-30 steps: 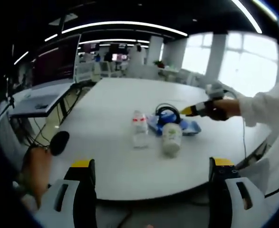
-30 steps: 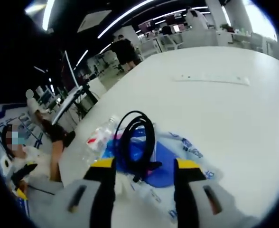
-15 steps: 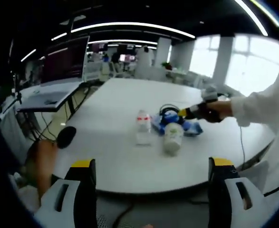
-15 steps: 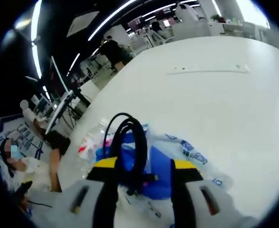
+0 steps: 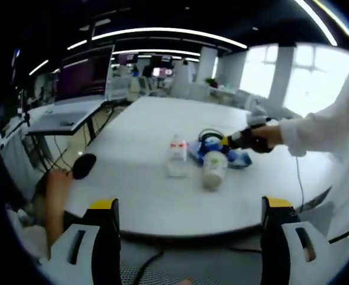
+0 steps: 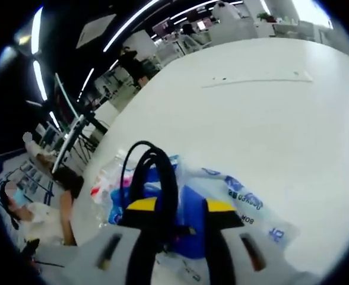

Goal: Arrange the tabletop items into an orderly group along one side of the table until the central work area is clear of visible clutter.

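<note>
On the white table (image 5: 139, 190) a clear bottle with a red label (image 5: 176, 157) stands next to a white cup (image 5: 213, 168). Behind them lie a blue and clear plastic bag (image 5: 237, 158) and a black coiled cable (image 5: 208, 136). My left gripper (image 5: 190, 203) hangs open off the table's near edge, well short of these things. A hand in a white sleeve holds my right gripper (image 5: 229, 141) at the cable. In the right gripper view the cable loop (image 6: 161, 169) rises between the jaws of my right gripper (image 6: 180, 205), which stand narrowed around it over the bag (image 6: 237, 193), with the bottle (image 6: 106, 178) at left.
A long white strip (image 6: 257, 78) lies far out on the table. A dark rounded object (image 5: 83, 165) and a person's arm (image 5: 54, 199) are at the table's left edge. A desk with a monitor (image 5: 82, 77) stands beyond. Wide bare tabletop lies around the cluster.
The right gripper's jaws have narrowed around the cable loop and moved closer to it. The left gripper view has pulled back slightly from the table.
</note>
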Available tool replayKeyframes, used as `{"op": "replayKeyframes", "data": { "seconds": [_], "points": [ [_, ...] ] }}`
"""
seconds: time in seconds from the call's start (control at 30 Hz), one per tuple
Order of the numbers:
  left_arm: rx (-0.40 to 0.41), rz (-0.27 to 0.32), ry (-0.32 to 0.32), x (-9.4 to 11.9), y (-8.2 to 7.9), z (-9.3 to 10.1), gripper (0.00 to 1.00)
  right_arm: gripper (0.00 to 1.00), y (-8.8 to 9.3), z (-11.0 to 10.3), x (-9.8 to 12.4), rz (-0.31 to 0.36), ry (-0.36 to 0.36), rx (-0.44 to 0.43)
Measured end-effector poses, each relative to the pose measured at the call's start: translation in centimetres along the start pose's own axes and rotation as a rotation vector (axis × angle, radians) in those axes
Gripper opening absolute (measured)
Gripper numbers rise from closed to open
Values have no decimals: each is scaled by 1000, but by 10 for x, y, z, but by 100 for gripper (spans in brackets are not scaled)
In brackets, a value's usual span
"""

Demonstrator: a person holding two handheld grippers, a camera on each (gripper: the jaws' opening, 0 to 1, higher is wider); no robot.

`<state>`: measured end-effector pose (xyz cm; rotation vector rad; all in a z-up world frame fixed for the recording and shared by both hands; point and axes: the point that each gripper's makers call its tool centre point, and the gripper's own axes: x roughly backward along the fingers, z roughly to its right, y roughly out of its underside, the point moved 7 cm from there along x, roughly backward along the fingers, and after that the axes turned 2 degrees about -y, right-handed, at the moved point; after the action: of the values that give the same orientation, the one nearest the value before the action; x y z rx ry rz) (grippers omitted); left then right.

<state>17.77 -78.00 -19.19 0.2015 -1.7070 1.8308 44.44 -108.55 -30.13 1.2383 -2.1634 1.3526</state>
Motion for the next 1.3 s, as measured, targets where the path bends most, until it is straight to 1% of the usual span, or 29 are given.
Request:
{"op": "replayKeyframes", "data": {
  "seconds": [0.1, 0.23, 0.37, 0.4, 0.43, 0.47, 0.5, 0.57, 0.6, 0.7, 0.8, 0.93, 1.07, 1.3],
  "points": [
    [7, -4, -6, 3, 3, 1, 96, 21, 1, -1, -3, -7, -4, -16],
    [14, -7, -16, 8, 7, 1, 96, 19, 0, -2, -2, 5, 4, 3],
    [23, -3, -24, 13, 9, 2, 96, 16, -2, -3, 0, 37, 2, -9],
    [27, 2, -24, 15, 9, 3, 96, 15, -2, -3, 1, 44, -1, -12],
    [30, 6, -24, 16, 8, 4, 96, 6, -3, -4, 2, 51, -10, -16],
    [30, 9, -24, 16, 7, 5, 96, 6, -7, -5, 2, 96, 10, -81],
    [28, 11, -24, 17, 7, 6, 96, 5, -5, -6, 4, 75, -12, -70],
    [24, 17, -25, 17, 6, 6, 96, 5, -5, -4, 4, 71, -20, -52],
    [25, 19, -24, 17, 6, 6, 96, 5, -4, -4, 5, 69, -25, -61],
    [24, 20, -20, 15, 7, 7, 96, 5, 0, -4, 13, 88, -44, -134],
    [22, 19, -12, 14, 7, 9, 96, 4, 0, 1, 18, 111, -51, -173],
    [16, 19, -1, 12, 7, 10, 96, 4, 0, 2, 29, 156, -78, -280],
    [17, 26, 9, 10, 6, 10, 96, 4, -2, 4, 41, 191, -94, -349],
    [12, 28, 30, 7, 5, 13, 96, 4, -4, 1, 62, 230, -122, -395]
  ]
}}
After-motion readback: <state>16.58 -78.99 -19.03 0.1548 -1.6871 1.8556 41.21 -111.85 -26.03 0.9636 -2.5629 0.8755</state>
